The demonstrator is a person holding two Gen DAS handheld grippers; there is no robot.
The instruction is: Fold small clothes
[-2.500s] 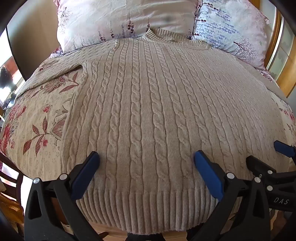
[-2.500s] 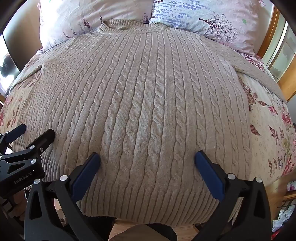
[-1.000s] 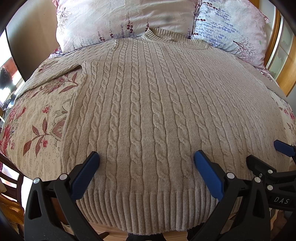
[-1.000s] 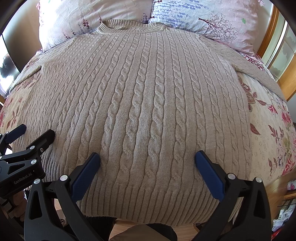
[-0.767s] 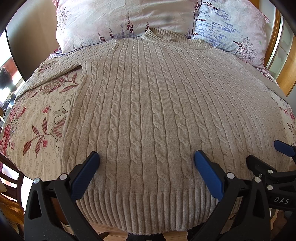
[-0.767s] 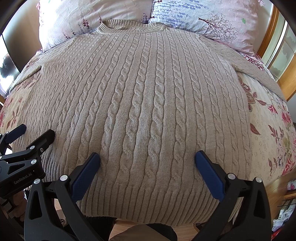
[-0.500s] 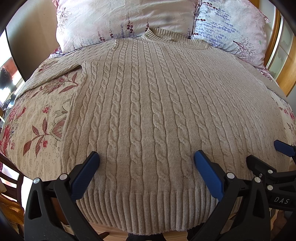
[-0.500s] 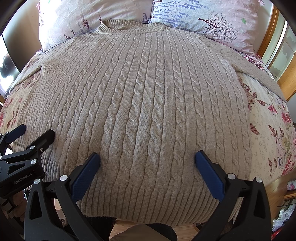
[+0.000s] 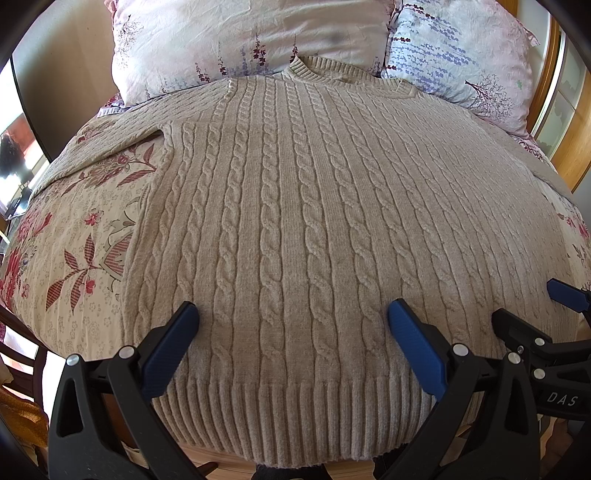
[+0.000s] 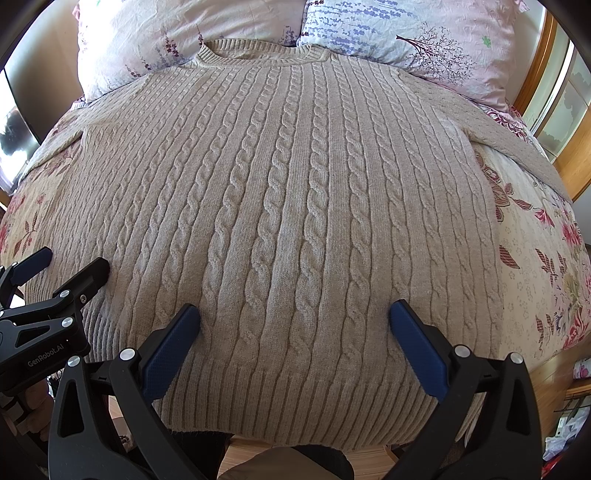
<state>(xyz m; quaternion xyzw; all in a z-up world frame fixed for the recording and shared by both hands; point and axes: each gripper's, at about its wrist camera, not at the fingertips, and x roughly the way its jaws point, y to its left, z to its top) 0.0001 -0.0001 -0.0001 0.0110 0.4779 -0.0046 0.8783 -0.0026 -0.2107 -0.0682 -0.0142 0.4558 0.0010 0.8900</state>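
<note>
Nothing has shifted in your left wrist view: the left gripper still hovers wide open, empty, over the beige cable-knit sweater lying flat on the floral bedspread, and your right wrist view shows the right gripper likewise (folding not yet begun).

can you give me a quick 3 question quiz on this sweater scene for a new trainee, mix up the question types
1. True or false: the beige cable-knit sweater already has its sleeves folded in.
2. Multiple choice: where do both grippers sit? A) at the collar B) over the ribbed hem C) on a pillow
3. Short answer: what lies just beyond the collar?

Key:
1. False. It lies flat and spread out on the floral bedspread, sleeves out to the sides.
2. B. The left gripper and right gripper are both open over the hem.
3. Two floral pillows.
</note>
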